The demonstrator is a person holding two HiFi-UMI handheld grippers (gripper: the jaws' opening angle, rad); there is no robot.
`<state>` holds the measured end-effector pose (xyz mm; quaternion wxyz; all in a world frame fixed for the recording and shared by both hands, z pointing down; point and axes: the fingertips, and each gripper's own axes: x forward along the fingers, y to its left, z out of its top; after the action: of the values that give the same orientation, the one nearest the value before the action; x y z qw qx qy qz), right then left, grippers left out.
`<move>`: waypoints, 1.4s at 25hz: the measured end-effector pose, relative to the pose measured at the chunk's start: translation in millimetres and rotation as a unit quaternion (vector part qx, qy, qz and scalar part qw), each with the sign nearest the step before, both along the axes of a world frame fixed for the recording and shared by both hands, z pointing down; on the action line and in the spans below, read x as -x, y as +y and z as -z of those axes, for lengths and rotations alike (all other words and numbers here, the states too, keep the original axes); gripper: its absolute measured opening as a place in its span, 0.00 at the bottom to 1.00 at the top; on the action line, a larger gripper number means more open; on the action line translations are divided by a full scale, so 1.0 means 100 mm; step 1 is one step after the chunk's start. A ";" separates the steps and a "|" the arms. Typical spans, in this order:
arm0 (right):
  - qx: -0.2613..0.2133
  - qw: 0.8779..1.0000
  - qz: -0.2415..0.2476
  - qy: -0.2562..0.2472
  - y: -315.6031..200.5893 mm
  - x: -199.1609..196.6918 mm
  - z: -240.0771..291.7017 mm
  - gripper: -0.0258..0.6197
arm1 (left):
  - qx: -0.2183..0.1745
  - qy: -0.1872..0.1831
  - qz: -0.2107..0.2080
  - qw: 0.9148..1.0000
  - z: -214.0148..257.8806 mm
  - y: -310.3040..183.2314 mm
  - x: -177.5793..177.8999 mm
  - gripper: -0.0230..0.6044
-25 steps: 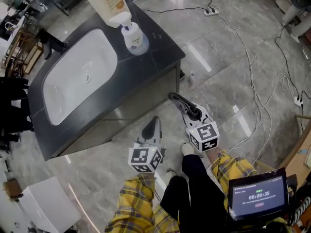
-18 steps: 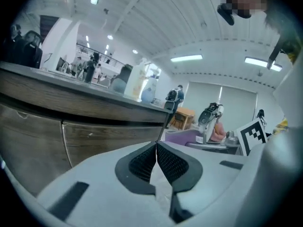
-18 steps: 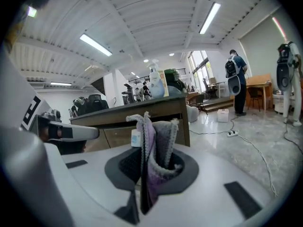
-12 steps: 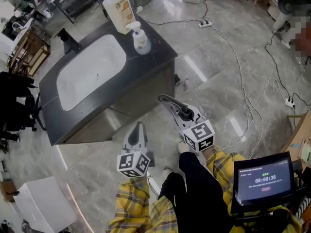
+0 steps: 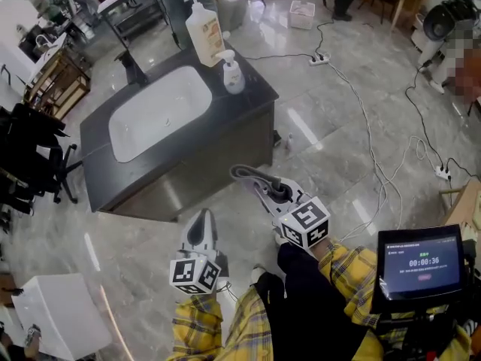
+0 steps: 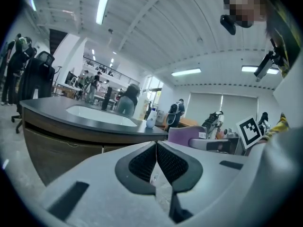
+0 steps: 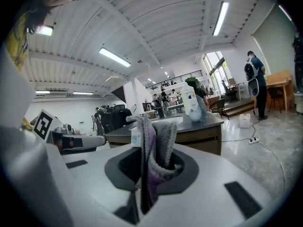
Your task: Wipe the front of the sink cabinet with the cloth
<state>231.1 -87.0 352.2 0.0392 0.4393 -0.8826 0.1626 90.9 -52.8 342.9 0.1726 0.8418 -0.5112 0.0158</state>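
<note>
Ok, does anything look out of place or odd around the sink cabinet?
Nothing stands out. The cloth is clamped in the right gripper, clear of the sink cabinet; both pump bottles stand upright on the countertop.

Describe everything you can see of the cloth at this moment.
The cloth is a soft-looking grey and purple fabric, folded and bunched. It is pinched between the shut jaws of the right gripper and sticks out past their tips. In the head view it appears to stop short of the sink cabinet front, touching nothing else.
</note>
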 end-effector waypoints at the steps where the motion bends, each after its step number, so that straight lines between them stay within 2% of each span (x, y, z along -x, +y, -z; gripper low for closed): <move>1: 0.001 1.000 0.005 -0.003 0.07 0.05 0.05 0.11 | 0.000 0.001 0.001 1.000 0.03 0.06 0.04 0.05; 5: 0.003 1.000 0.018 -0.015 0.30 0.23 0.25 0.11 | -0.007 0.003 0.005 1.000 0.18 0.23 0.20 0.05; 11: -0.006 0.999 0.038 -0.016 0.58 0.61 0.47 0.11 | -0.047 0.015 0.022 0.999 0.55 0.41 0.55 0.05; 14: -0.013 0.999 0.046 -0.017 0.76 0.93 0.55 0.11 | -0.067 0.011 0.026 0.997 0.68 0.56 0.84 0.05; 17: -0.017 0.998 0.057 -0.021 0.80 1.09 0.64 0.11 | -0.079 0.009 0.034 0.996 0.82 0.59 0.96 0.05; 21: -0.007 0.997 0.074 -0.027 0.88 1.26 0.66 0.11 | -0.088 0.005 0.045 0.995 0.87 0.67 1.07 0.05; 28: -0.020 0.994 0.108 -0.026 1.06 1.56 0.71 0.11 | -0.096 0.002 0.066 0.993 0.92 0.86 1.30 0.05; 35: -0.017 0.992 0.121 -0.029 1.11 1.69 0.76 0.11 | -0.094 -0.001 0.079 0.992 0.97 0.96 1.42 0.05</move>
<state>61.8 24.3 275.8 0.0253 0.3249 -0.9328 0.1540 -50.6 43.0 245.5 0.0927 0.8115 -0.5752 -0.0456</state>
